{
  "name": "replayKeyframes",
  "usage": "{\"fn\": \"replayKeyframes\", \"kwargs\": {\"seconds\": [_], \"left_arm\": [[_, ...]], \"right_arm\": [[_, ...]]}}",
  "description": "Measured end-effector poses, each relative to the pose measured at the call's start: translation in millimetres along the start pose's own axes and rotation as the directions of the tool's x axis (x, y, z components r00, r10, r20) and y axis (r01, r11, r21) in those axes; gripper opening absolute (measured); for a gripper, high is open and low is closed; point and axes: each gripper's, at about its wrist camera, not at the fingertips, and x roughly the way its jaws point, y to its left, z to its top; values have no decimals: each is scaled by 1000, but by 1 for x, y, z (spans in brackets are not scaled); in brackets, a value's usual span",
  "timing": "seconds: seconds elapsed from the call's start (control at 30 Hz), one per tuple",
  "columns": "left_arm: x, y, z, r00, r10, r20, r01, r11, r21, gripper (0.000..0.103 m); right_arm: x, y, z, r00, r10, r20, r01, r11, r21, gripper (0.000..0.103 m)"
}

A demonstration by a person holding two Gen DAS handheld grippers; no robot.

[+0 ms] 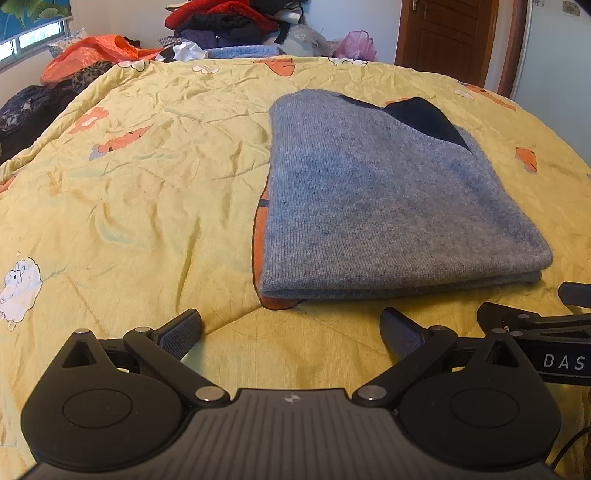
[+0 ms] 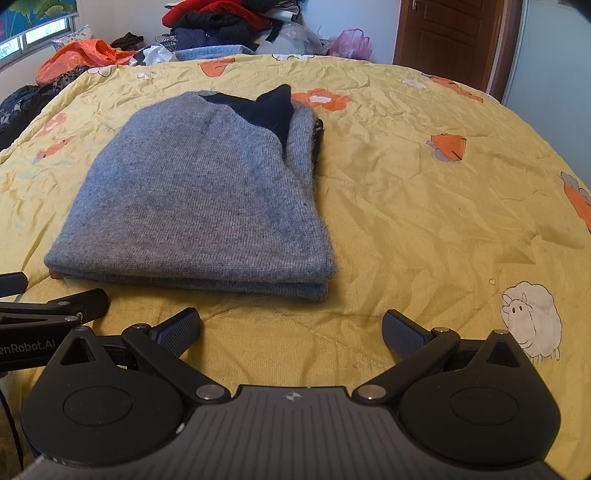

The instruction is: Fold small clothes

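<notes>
A grey knit garment point(image 1: 388, 199) lies folded in layers on the yellow quilt, with a dark navy part showing at its far end. It also shows in the right wrist view point(image 2: 207, 199). My left gripper point(image 1: 291, 328) is open and empty, just short of the garment's near edge. My right gripper point(image 2: 291, 328) is open and empty, just short of the near edge too, toward the garment's right corner. Each gripper shows at the edge of the other's view: the right one point(image 1: 535, 321), the left one point(image 2: 55, 306).
The yellow quilt point(image 1: 129, 184) with carrot and sheep prints covers the bed. A pile of clothes point(image 1: 221, 22), an orange bag point(image 1: 88, 55) and a pink bag point(image 1: 356, 44) sit at the far edge. A brown door point(image 1: 447, 37) stands at the back right.
</notes>
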Motion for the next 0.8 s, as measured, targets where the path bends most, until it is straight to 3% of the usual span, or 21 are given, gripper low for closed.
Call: {"fn": "replayKeyframes", "kwargs": {"seconds": [0.2, 0.37, 0.8], "left_arm": [[-2, -2, 5, 999, 7, -39, -7, 1000, 15, 103], [-16, -1, 8, 1000, 23, -5, -23, 1000, 9, 103], [-26, 4, 9, 1000, 12, -10, -13, 1000, -17, 103]], "right_arm": [[0, -1, 2, 1000, -1, -16, 1, 1000, 0, 103], [-8, 1, 5, 1000, 9, -25, -9, 1000, 6, 103], [-19, 3, 8, 1000, 9, -2, -9, 1000, -3, 103]]}}
